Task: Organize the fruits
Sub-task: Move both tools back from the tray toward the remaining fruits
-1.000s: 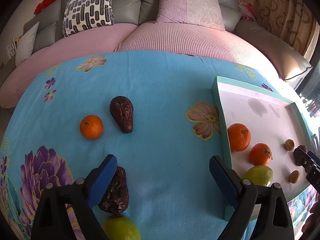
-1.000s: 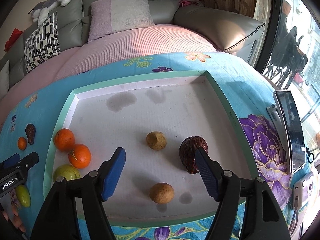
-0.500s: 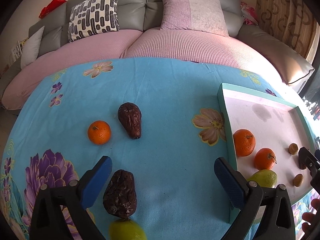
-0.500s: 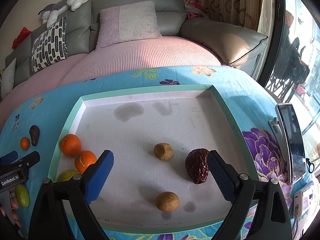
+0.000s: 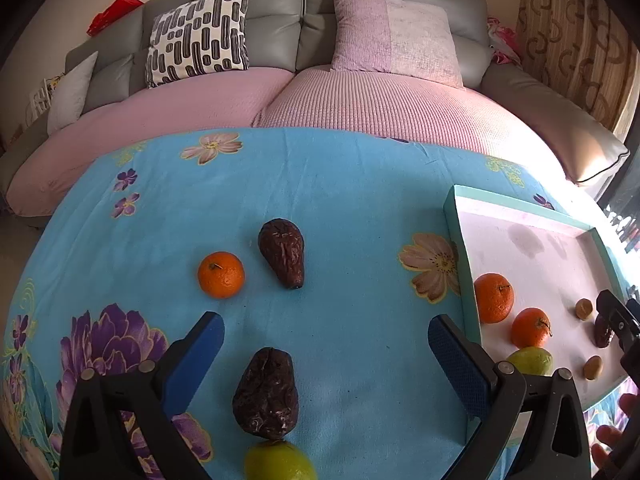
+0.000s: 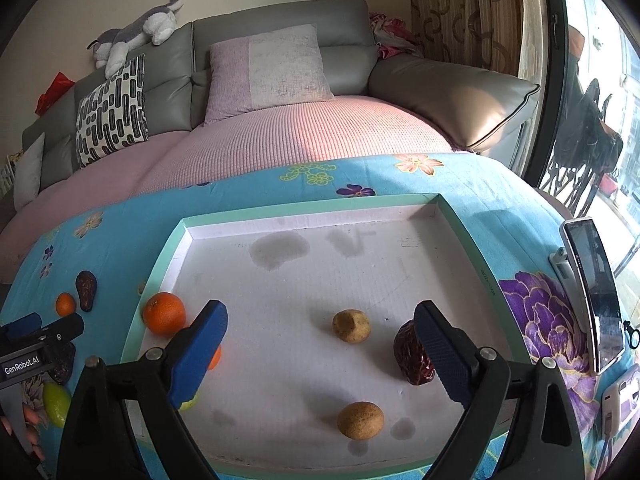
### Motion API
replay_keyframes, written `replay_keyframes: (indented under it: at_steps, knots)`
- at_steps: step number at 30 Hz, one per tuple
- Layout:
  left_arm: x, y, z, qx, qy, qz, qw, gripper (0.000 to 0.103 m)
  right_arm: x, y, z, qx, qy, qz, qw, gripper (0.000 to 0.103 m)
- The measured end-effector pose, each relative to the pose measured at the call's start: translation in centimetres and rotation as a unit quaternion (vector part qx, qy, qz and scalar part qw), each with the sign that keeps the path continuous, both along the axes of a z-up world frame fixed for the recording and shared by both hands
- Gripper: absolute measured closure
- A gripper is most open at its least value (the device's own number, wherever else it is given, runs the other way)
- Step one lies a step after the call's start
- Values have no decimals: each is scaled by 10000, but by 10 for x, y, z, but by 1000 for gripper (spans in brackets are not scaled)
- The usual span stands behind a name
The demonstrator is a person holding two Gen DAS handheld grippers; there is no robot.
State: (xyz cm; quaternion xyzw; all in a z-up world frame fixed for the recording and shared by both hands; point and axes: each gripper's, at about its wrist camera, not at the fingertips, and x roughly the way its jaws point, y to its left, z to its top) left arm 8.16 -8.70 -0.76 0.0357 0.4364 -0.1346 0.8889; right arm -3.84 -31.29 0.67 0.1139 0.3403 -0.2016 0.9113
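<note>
Both grippers spread wide, nothing pinched: left gripper low over the blue floral cloth, dark wrinkled fruit lower centre between its fingers, lime at bottom edge, orange and second dark fruit mid-frame. Right gripper raised over the white tray, two brown fruits centre, dark fruit touching right finger in view, orange in tray at left.
</note>
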Motion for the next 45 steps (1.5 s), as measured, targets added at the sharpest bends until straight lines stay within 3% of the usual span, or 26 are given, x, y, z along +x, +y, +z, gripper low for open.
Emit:
replay_keyframes:
  at_steps: [14,23,32,40,42,45]
  knots:
    - [11,45,8,-268,-42,438,9987,0,16,23,-1,-70,92,125,9999,8]
    - [16,85,14,-338,-141,884,9954,0,30,54,6,252,-172,627,9976,8]
    - [20,127,20,-724,-288,1282,9887,0,50,111,11,78,-360,1388,9896,8]
    - [26,149,18,-877,-302,1406,9857,0,69,151,1,240,-257,1846,9822,9]
    - [27,154,18,-808,-301,1449,9857,0,74,161,-2,256,-173,1965,9800,9]
    - [29,160,16,-405,-352,1506,9871,0,79,175,-9,309,-30,2105,9771,9]
